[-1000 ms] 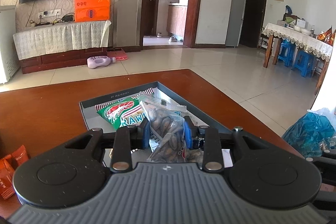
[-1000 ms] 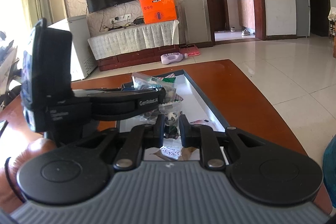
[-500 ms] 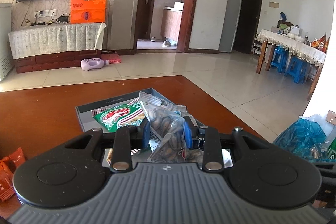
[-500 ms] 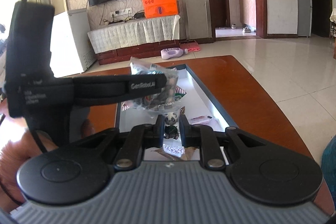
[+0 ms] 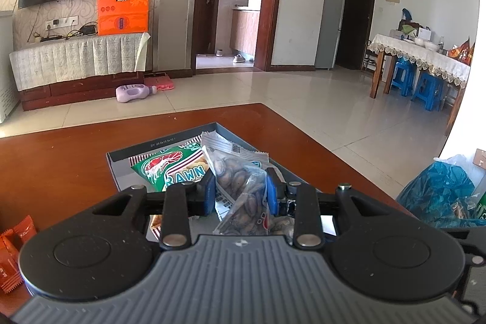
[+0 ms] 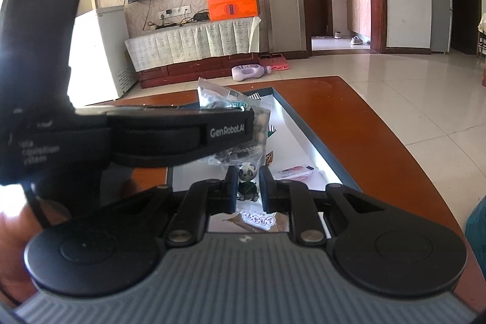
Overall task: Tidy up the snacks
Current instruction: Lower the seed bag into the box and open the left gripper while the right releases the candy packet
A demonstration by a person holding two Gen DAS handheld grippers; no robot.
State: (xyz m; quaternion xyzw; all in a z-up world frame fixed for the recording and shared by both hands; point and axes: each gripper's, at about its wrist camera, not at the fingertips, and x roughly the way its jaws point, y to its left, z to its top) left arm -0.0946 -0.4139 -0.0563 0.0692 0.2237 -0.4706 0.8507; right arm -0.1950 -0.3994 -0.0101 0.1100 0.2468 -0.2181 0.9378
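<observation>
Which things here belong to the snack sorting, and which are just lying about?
Job: seed bag in the left tongs, panda packet in the right tongs, prawn crackers, tray, orange packets.

Lying about: purple bottle, orange box, blue bag.

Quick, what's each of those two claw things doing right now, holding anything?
Left gripper: shut on the clear packet of seeds, above the tray.
Right gripper: shut on the small panda packet.
</observation>
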